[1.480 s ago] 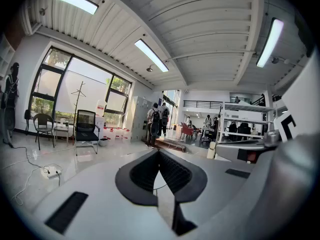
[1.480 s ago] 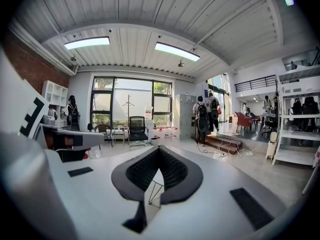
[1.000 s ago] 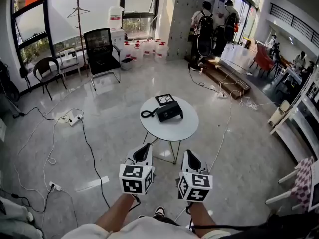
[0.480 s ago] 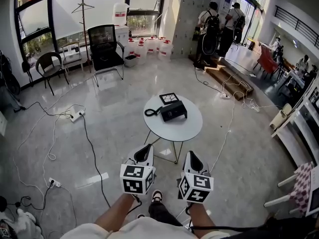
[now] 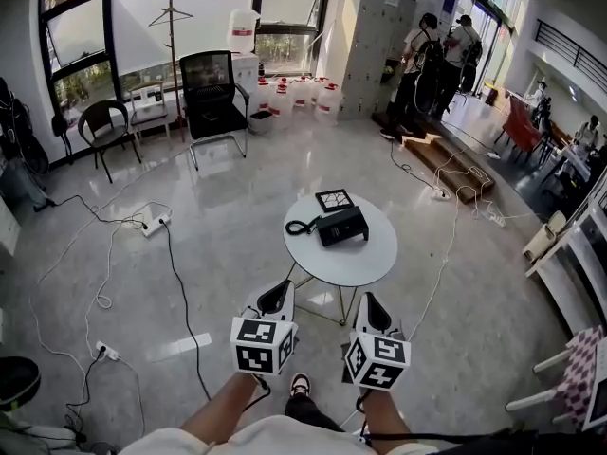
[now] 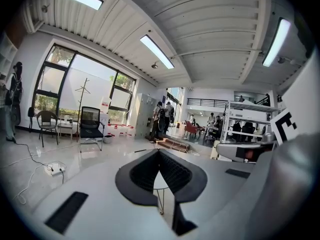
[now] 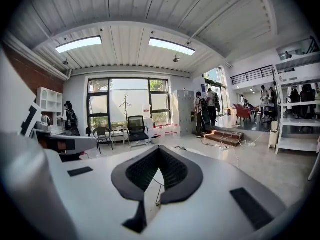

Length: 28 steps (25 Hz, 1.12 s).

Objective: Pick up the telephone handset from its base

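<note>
A black telephone (image 5: 342, 226) sits on a small round white table (image 5: 365, 259), its handset resting on the base and a coiled cord (image 5: 299, 227) trailing to the left. A square marker card (image 5: 334, 200) lies just behind it. My left gripper (image 5: 276, 299) and right gripper (image 5: 368, 304) are held side by side well short of the table, both pointing toward it. Each is shut with nothing between its jaws. In the left gripper view the pads (image 6: 172, 171) meet at the tip, and in the right gripper view the pads (image 7: 175, 171) do the same.
Cables and a power strip (image 5: 152, 224) lie across the glossy floor on the left. A black office chair (image 5: 211, 98) and a dark chair (image 5: 104, 126) stand at the back. People (image 5: 432, 50) stand by a low step (image 5: 446, 159). White chairs (image 5: 569, 349) are at the right.
The person has walked forward: the table and telephone sit closer and a little further right in the head view. Both grippers moved along with the person and stayed shut.
</note>
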Each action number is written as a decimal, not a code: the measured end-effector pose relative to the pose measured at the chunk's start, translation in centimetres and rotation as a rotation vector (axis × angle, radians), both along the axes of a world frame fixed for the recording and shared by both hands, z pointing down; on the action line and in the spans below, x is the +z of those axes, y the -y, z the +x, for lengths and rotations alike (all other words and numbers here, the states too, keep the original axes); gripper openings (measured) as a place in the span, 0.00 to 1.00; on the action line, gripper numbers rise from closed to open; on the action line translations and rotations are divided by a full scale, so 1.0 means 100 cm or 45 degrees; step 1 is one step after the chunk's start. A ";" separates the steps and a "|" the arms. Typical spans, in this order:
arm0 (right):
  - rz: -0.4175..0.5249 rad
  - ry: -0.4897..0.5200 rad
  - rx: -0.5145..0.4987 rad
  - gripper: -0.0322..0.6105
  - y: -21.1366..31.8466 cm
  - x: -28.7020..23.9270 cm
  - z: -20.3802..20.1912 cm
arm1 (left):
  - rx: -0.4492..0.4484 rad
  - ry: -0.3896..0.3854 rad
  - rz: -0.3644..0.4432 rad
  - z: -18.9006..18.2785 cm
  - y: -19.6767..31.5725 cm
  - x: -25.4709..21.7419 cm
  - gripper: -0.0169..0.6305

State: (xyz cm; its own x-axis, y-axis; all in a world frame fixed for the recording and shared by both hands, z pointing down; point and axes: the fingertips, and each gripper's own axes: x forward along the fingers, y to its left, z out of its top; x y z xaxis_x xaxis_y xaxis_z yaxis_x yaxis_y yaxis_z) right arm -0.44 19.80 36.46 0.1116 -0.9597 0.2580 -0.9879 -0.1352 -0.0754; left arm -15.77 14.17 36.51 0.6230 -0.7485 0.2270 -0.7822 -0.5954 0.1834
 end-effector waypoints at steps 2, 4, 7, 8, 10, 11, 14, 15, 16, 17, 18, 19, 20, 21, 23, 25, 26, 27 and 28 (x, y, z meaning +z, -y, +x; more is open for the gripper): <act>0.000 0.003 -0.001 0.09 0.011 0.000 0.002 | -0.007 0.004 0.003 0.000 0.011 -0.002 0.05; 0.005 0.003 -0.002 0.09 0.024 -0.002 0.006 | -0.015 0.008 0.008 0.001 0.023 -0.003 0.05; 0.011 0.001 -0.006 0.09 0.044 -0.001 0.015 | -0.026 0.015 0.014 0.006 0.042 -0.003 0.05; 0.013 0.002 -0.007 0.09 0.050 -0.001 0.018 | -0.029 0.019 0.018 0.009 0.048 -0.003 0.05; 0.016 0.003 -0.011 0.09 0.062 -0.003 0.025 | -0.037 0.025 0.024 0.014 0.060 -0.005 0.05; 0.016 0.004 -0.013 0.09 0.068 -0.003 0.028 | -0.042 0.026 0.024 0.017 0.066 -0.006 0.05; 0.012 0.007 -0.013 0.09 0.085 -0.002 0.042 | -0.050 0.027 0.022 0.028 0.084 -0.006 0.05; 0.011 0.008 -0.010 0.09 0.090 -0.001 0.047 | -0.049 0.029 0.022 0.033 0.089 -0.005 0.05; 0.009 0.010 -0.006 0.09 0.094 0.001 0.053 | -0.046 0.032 0.022 0.038 0.094 -0.004 0.05; 0.009 0.011 -0.001 0.09 0.098 0.002 0.059 | -0.043 0.035 0.021 0.043 0.099 -0.002 0.05; 0.008 0.013 0.005 0.09 0.103 0.003 0.066 | -0.040 0.039 0.021 0.049 0.103 -0.001 0.05; 0.008 0.016 0.011 0.09 0.107 0.004 0.072 | -0.036 0.044 0.020 0.055 0.108 0.000 0.05; 0.007 0.019 0.017 0.09 0.111 0.005 0.079 | -0.033 0.050 0.019 0.060 0.113 0.001 0.05; 0.005 0.023 0.024 0.09 0.115 0.006 0.085 | -0.031 0.055 0.018 0.064 0.118 0.002 0.05; -0.002 0.029 0.034 0.09 0.123 0.008 0.096 | -0.031 0.059 0.014 0.073 0.128 0.003 0.05; -0.008 0.036 0.043 0.09 0.130 0.011 0.107 | -0.033 0.064 0.014 0.080 0.138 0.004 0.05; -0.009 0.039 0.047 0.09 0.133 0.012 0.112 | -0.033 0.067 0.015 0.084 0.143 0.004 0.05; -0.010 0.042 0.051 0.09 0.136 0.013 0.117 | -0.034 0.069 0.016 0.088 0.148 0.004 0.05; -0.011 0.044 0.054 0.09 0.139 0.015 0.122 | -0.034 0.071 0.016 0.091 0.152 0.005 0.05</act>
